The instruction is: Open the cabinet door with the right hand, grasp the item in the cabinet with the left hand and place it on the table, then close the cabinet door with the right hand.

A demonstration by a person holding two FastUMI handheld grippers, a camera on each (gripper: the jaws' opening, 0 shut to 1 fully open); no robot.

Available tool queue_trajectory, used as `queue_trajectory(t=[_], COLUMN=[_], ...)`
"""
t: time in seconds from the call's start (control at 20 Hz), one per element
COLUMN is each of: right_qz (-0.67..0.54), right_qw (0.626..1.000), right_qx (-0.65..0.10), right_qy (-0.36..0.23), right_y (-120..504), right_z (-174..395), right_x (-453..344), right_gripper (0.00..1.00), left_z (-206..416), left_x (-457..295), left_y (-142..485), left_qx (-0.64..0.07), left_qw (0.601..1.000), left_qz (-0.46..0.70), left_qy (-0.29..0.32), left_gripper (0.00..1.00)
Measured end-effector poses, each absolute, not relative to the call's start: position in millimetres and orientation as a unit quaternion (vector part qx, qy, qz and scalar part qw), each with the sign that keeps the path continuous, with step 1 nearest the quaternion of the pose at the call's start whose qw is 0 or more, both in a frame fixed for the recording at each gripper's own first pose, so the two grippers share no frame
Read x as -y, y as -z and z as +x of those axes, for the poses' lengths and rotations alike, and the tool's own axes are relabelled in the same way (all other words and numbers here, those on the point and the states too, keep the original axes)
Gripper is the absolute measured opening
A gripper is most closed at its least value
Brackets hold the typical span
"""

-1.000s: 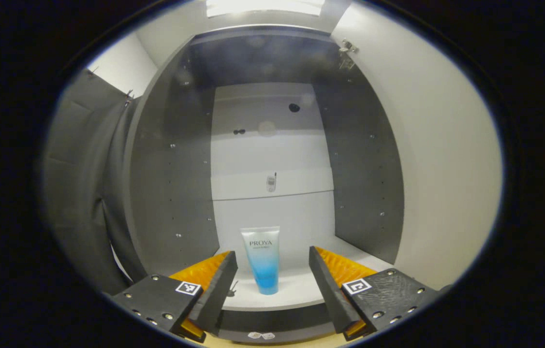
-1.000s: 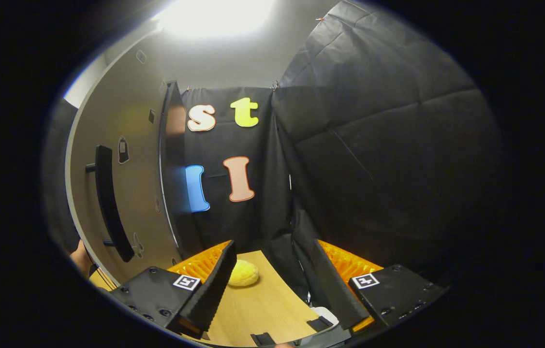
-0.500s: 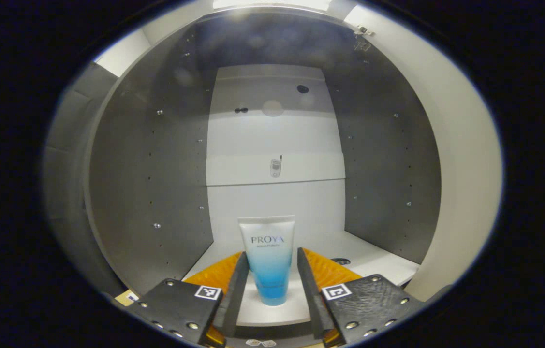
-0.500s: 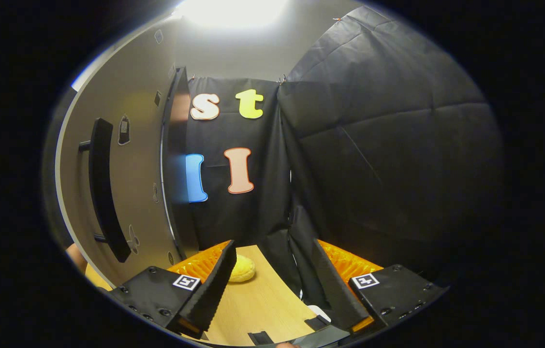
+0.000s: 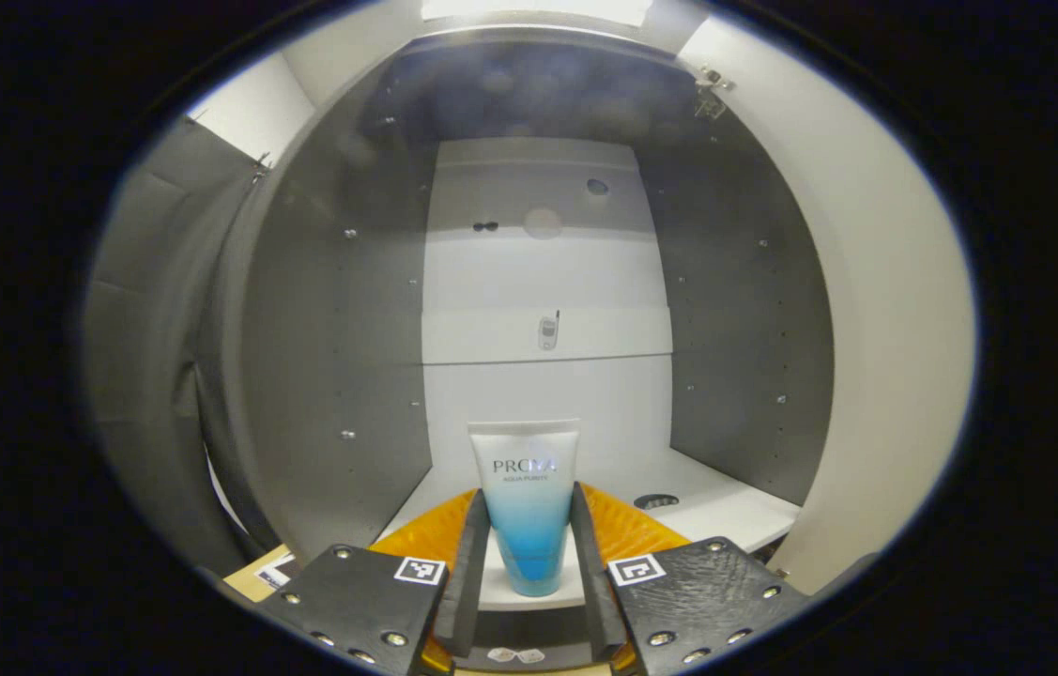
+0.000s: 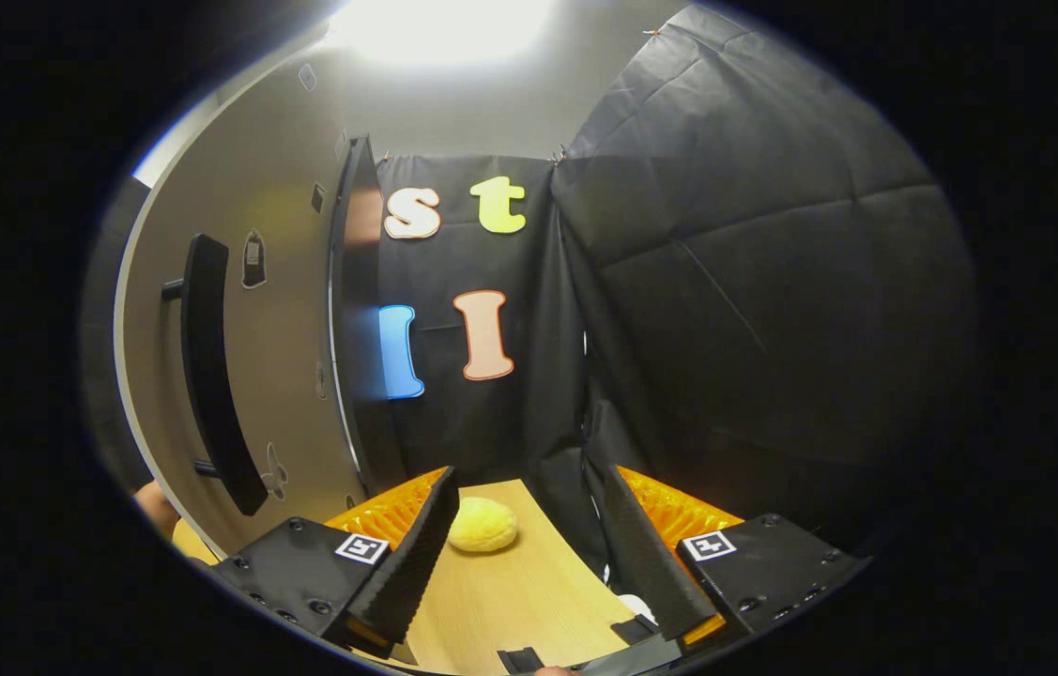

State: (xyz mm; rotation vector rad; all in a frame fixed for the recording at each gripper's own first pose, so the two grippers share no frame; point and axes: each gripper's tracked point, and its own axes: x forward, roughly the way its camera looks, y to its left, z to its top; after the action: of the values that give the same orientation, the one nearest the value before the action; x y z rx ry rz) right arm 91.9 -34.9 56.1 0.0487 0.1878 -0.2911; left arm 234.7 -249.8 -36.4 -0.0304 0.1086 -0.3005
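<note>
A rounded pale yellow bun-shaped object [image 6: 483,525] lies on the light wooden tabletop [image 6: 510,601], near the foot of the black cloth booth wall [image 6: 754,310]. A bright ceiling light [image 6: 439,23] glares overhead. In the left gripper view, grey cloth [image 5: 148,376] hangs at the left.

The tube [image 5: 526,498], at 6 o'clock in the left gripper view, has two short lines of dark print on its white upper half. A phone-shaped sticker [image 5: 547,331] sits at centre on the cabinet's back panel [image 5: 547,272]. The left gripper [image 5: 529,498] and right gripper [image 6: 529,479] each carry two black-and-white coded squares [image 5: 421,570] at 5 and 7 o'clock, with no words on them.
</note>
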Motion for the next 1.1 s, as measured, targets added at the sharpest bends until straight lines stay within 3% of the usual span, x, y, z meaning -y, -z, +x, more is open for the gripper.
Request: queue_trajectory(t=[0.45,1.1], right_qz=[0.05,0.02], right_qw=[0.99,0.986], right_qx=[-0.092,-0.111], right_qy=[0.099,0.119], right_y=[-42.2,16.6], right_z=[103.1,98.0], right_x=[33.2,62.3], right_gripper=[0.98,0.98], left_z=[231.3,228.2], left_x=[245.8,242.7], left_y=[30.5,34.6], left_qx=[-0.052,-0.086], left_qw=[0.993,0.992], left_qz=[-0.023,-0.044], left_qy=[0.103,0.078], left_gripper=[0.47,0.47])
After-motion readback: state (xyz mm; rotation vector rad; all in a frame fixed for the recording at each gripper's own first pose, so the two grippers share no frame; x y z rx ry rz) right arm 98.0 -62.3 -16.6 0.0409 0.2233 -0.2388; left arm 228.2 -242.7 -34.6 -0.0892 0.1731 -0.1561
